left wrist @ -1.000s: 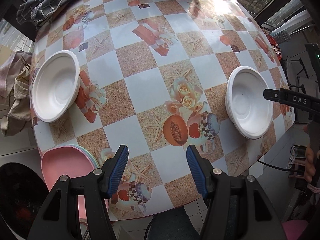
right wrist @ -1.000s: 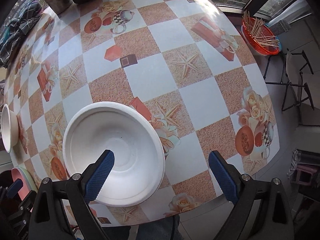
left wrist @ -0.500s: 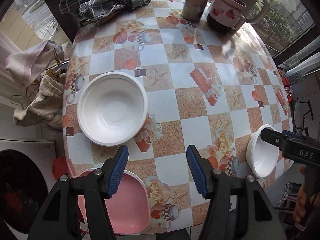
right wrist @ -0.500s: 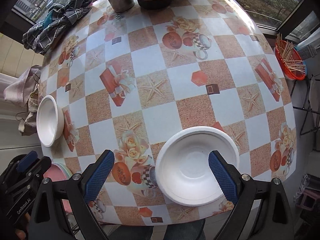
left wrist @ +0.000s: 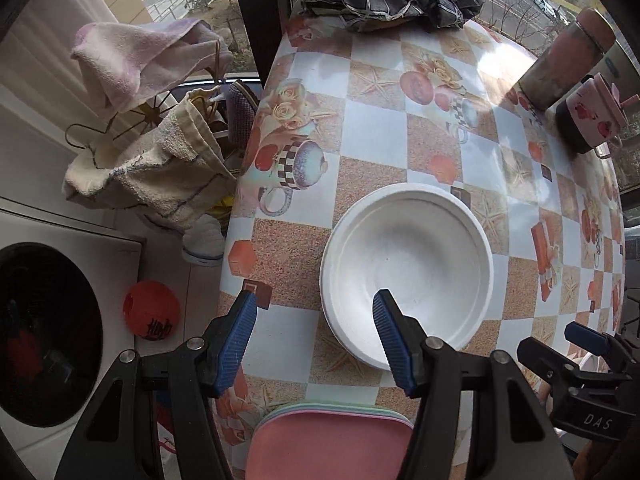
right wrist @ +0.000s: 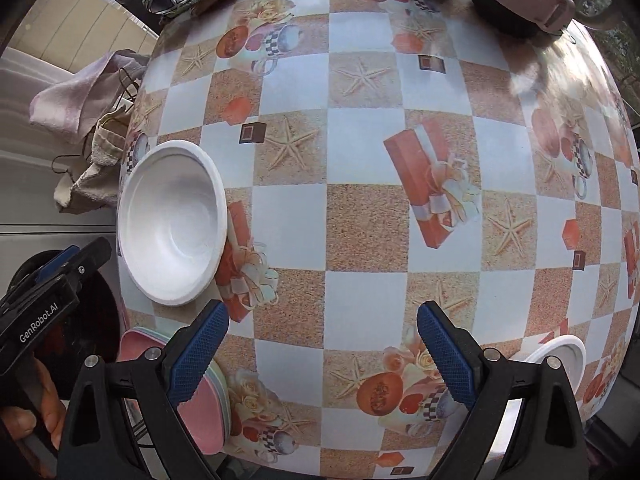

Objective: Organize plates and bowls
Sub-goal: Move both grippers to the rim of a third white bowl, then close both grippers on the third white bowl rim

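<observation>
We had the white bowl sitting near the table's left edge, with bare checkered cloth stretching away to its right. The pink plates sat stacked just on the near side of the bowl, at the rim. Our left gripper hung over the bowl's near-left rim, jaws partly apart and empty. The right gripper hovered to the bowl's right, jaws wide, holding nothing. Another bowl peeked out far right of it, by the near edge. Past the left edge hung some towels.
</observation>
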Motion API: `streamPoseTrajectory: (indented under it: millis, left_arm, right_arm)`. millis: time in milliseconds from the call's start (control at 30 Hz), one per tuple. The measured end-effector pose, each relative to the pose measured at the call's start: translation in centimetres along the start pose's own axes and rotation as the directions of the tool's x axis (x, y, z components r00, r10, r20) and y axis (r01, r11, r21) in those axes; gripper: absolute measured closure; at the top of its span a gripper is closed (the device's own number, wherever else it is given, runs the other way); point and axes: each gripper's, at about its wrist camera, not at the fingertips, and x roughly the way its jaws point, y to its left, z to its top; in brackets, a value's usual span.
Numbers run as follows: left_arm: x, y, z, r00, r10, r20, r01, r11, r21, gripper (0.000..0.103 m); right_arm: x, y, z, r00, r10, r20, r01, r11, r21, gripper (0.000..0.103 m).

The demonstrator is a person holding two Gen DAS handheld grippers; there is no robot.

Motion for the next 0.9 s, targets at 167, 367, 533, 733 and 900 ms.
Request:
streamPoseTrajectory:
  millis: [167,367,533,733,900]
  left_arm:
    - [2.2,0.5,1.4,0.999,-0.018,-0.026,0.018,1.000,-0.002,0.039]
    - [4.7,-0.1,2.2,0.998,-0.004,-0.055,0.006,0.999,0.035,0.039]
    - [6.2,0.0,2.6,0.996,-0.006,-0.091,0.008,1.000,0.024,0.047]
    - [6.5,-1.2,2.4,0.992,-0.038,-0.121,0.046,0.997,0.064,0.078]
    - [6.1,-2.3,2.1,0.991,-0.039,-0.131,0.049,0.996,0.073,0.080]
  right_arm:
    - [2.4,2.8,2.2,1.000,-0.010,-0.020,0.010,0.999,-0.038,0.007]
    - [4.7,3.7,3.8,0.999,-0.022,-0.048,0.020,0.999,-0.043,0.007]
    - [5.6,4.3,4.4,0.999,-0.013,-0.053,0.010,0.999,-0.053,0.016]
    - [6.6,4.9,4.8,0.995,0.038,-0.087,-0.042,0.998,-0.047,0.063]
    - [6.8,4.3,4.9,0.986,0.124,-0.113,-0.125,0.992,-0.001,0.089]
